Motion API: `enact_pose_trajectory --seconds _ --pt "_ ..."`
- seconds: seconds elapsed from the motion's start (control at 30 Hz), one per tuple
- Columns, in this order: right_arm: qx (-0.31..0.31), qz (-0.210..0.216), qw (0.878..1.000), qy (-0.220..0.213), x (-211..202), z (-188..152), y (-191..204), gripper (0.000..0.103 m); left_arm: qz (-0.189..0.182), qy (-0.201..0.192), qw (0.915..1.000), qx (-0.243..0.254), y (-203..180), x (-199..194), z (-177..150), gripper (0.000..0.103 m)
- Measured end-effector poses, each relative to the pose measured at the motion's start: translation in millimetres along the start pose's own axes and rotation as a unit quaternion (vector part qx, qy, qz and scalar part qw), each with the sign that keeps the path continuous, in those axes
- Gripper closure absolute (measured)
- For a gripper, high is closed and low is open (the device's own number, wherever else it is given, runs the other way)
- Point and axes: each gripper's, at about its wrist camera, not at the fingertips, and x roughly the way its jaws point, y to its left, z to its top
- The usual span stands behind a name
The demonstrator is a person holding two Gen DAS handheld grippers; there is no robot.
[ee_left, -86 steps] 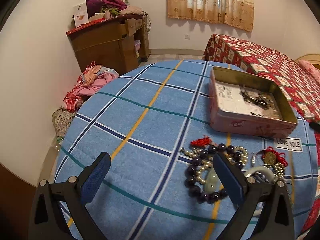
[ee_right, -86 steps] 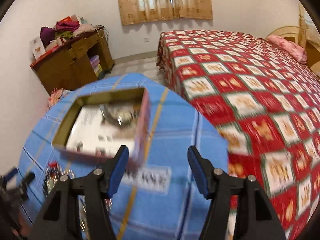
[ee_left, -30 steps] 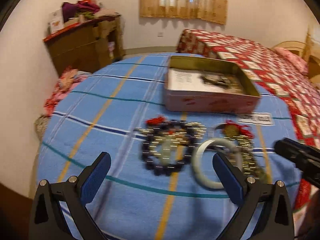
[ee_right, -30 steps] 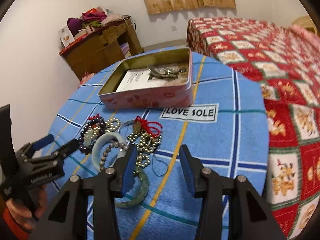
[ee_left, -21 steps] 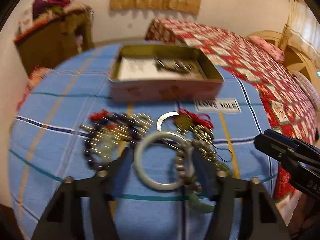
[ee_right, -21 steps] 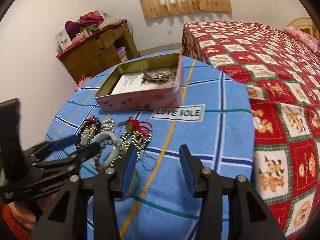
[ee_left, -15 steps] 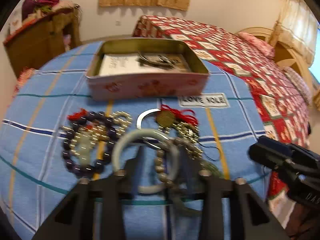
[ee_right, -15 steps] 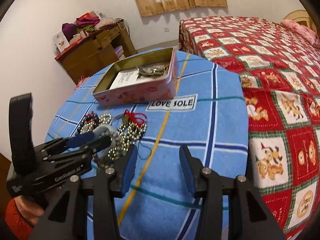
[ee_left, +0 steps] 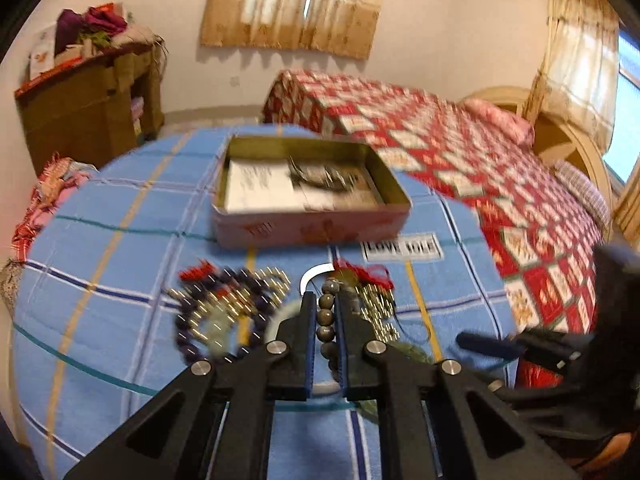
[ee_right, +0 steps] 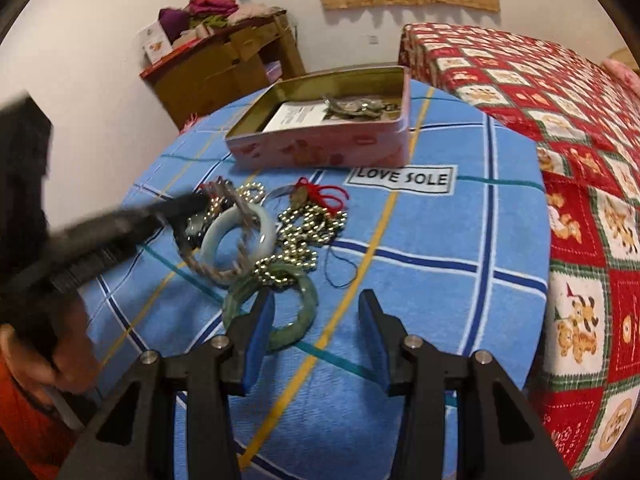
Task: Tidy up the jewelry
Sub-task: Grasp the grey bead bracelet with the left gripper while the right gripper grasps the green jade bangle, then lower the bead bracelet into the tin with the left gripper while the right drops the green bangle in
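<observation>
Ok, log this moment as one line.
left gripper: just closed, shut on brown bead bracelet | right gripper: open, empty, over dark green bangle | tin: open

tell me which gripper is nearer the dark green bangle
Right. The right gripper hangs open just over the dark green bangle, one finger across its ring. The left gripper is farther back in the pile, shut on the brown bead bracelet.

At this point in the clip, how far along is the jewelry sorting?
Early. Done: the tin holds a few metal pieces. In hand: the left gripper is shut on the brown bead bracelet. Left: two jade bangles, dark beads and gold chains on the cloth; the right gripper is open.
</observation>
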Motion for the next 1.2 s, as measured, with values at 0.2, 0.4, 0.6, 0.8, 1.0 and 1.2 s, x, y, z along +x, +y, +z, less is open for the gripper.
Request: enact_pose_trajectory --seconds 0.2,0.4,0.6,0.8,1.0,1.2 --pt "-0.03 -0.023 0.999 0.021 25.9 2.7 13.4 0.077 0.001 -0.029 0.9996 -0.002 4.7 -16.5 17.9 0.095" --pt "-0.002 -0.023 1.0 -0.001 -3.1 12.3 0.2 0.093 0.003 -0.04 0.9992 0.007 3.7 -18.8 28.5 0.095" --pt "0.019 -0.02 0.997 -0.076 -51.8 47.0 -17.5 0.093 -0.005 -0.053 0.9985 0.009 4.4 -16.5 46.5 0.095" --pt "0.053 -0.001 0.99 -0.129 -49.0 103.7 -34.6 0.093 0.01 -0.064 0.9976 0.026 3.1 2.1 72.1 0.095" --pt "0.085 0.01 0.987 -0.138 -7.5 145.1 -55.3 0.093 0.013 -0.052 0.9985 0.014 15.1 43.6 93.7 0.095" --pt "0.106 0.013 0.989 -0.099 45.8 156.7 -65.9 0.093 0.014 -0.028 0.9995 0.01 20.7 88.7 101.1 0.095"
